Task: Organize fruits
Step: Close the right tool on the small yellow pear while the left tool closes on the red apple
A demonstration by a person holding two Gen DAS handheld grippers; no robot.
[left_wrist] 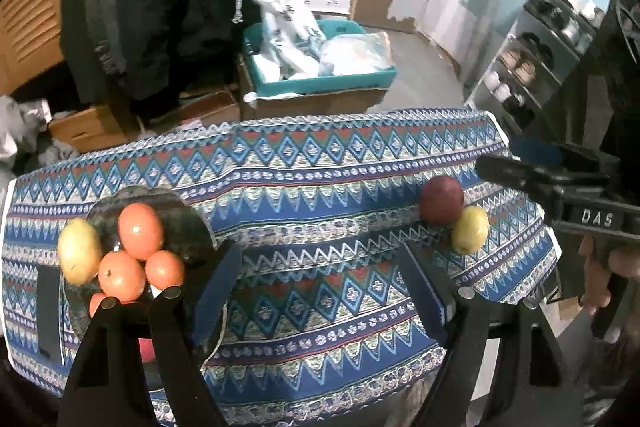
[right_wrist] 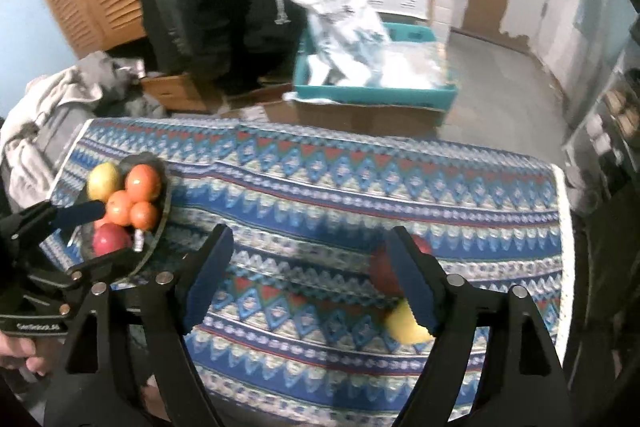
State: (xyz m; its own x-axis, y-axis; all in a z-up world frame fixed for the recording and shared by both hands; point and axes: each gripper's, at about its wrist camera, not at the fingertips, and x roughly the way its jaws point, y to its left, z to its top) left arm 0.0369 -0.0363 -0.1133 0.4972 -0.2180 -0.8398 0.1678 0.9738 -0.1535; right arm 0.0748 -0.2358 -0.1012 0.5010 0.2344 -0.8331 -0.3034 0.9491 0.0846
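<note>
A dark glass plate (left_wrist: 192,223) on the left of the patterned table holds several oranges (left_wrist: 140,231), a yellow fruit (left_wrist: 78,251) and a red apple (right_wrist: 110,239). My left gripper (left_wrist: 320,279) stands open just right of the plate with only cloth between its fingers. A second red apple (left_wrist: 442,199) and a second yellow fruit (left_wrist: 470,229) lie touching on the cloth at the right. My right gripper (right_wrist: 312,275) is open above the cloth, its right finger (right_wrist: 412,287) covering part of that apple (right_wrist: 382,271) and yellow fruit (right_wrist: 404,327).
The patterned cloth (left_wrist: 320,163) covers the whole table. A dark flat phone-like object (left_wrist: 48,311) lies left of the plate. Beyond the far edge stand a person in dark clothes (left_wrist: 152,7), a teal crate of bags (left_wrist: 320,67) and shelving (left_wrist: 532,59).
</note>
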